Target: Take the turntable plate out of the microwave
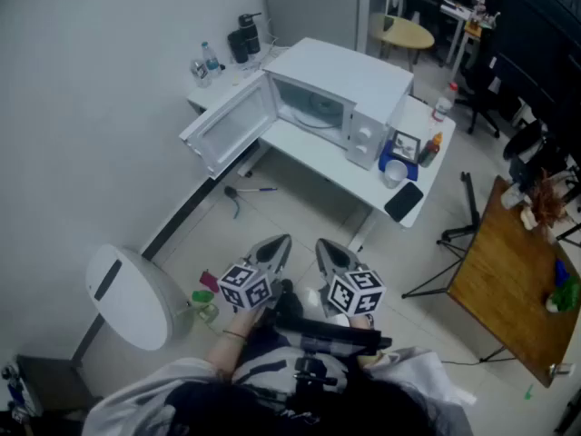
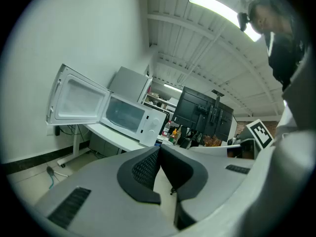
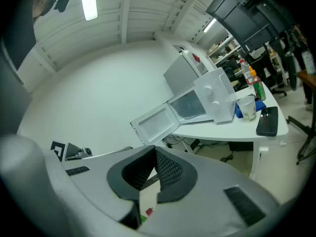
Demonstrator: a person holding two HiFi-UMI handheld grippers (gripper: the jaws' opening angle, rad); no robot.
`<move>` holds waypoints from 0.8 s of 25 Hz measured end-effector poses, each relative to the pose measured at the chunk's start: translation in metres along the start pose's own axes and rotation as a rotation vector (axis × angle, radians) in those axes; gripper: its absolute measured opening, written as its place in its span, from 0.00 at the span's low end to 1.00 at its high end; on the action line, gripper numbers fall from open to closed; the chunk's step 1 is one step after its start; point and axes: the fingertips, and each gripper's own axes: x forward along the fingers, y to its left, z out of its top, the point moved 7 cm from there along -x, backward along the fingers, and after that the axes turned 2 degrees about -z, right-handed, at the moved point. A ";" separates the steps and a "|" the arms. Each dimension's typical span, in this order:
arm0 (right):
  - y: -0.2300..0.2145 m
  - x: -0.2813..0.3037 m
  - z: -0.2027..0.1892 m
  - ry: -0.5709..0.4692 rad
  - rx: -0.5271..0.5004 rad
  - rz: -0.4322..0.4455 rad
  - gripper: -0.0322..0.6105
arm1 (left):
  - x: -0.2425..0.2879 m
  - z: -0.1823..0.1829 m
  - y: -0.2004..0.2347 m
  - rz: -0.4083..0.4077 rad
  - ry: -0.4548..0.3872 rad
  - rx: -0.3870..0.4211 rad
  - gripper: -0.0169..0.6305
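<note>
Barely started. The microwave point(image 1: 349, 89) sits on a white table point(image 1: 304, 153) at 12 o'clock from the person, well apart from both tools. Its door point(image 1: 229, 127) already hangs wide open, swung out toward 9 o'clock, so the opening step looks done. The turntable plate point(image 1: 313, 113) shows as a faint round glassy shape on the cavity floor, inside the microwave and untouched; neither gripper view shows it clearly. The left gripper point(image 1: 275, 247) and right gripper point(image 1: 327, 251) are held side by side low in front of the person's body, at 6 o'clock in the head view, pointing roughly toward the microwave. The left gripper's jaws are pressed together with nothing between them, and so are the right gripper's; both are empty. A phone point(image 1: 403, 201) and a cup point(image 1: 393, 174) sit on the table at the microwave's 4 o'clock side, out of the way of the open cavity. My read of what is left is nearly everything: walk up, spread a pair of jaws, reach into the cavity, take the plate by its rim, lift it off its support and bring it out past the door. No contact with the plate so far.
</note>
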 end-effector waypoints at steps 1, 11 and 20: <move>-0.002 0.008 0.002 0.002 0.001 0.003 0.06 | 0.005 0.003 0.006 -0.002 0.001 0.001 0.04; -0.012 0.115 0.024 0.030 0.020 0.007 0.06 | 0.061 0.044 0.092 -0.074 -0.028 -0.052 0.04; -0.026 0.203 0.047 0.044 0.070 -0.063 0.06 | 0.107 0.079 0.180 -0.111 0.011 -0.069 0.04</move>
